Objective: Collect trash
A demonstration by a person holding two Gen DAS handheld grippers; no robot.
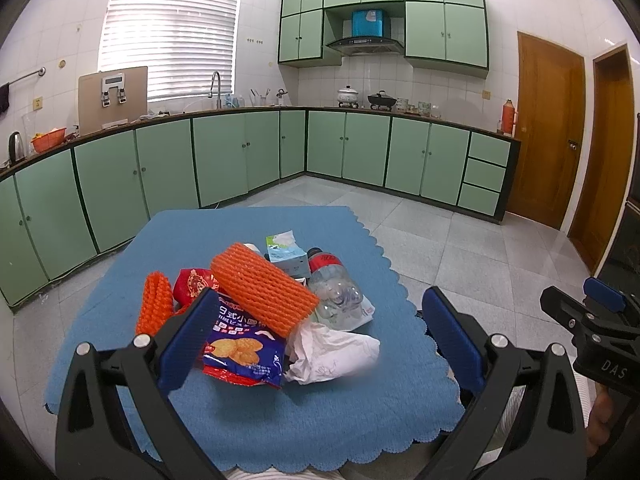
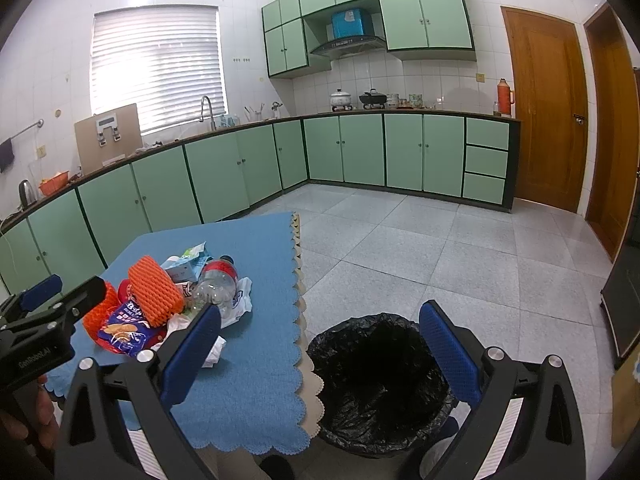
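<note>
The left gripper (image 1: 316,336) is spread wide and empty above the trash pile on the blue tablecloth (image 1: 240,412): biscuit packet (image 1: 240,356), orange foam net (image 1: 264,288), plastic bottle (image 1: 334,292), crumpled tissue (image 1: 332,354). The right gripper (image 2: 320,352), equally wide and empty, hangs over the black-lined bin (image 2: 380,384) beside the table

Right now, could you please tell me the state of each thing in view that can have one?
Left gripper: open, empty, above the pile.
Right gripper: open, empty.
Trash bin: lined with a black bag, looks empty.
Plastic bottle: capped, lying on its side.
Biscuit packet: lying flat.
White tissue: crumpled.
Large foam net: resting atop the pile.
</note>
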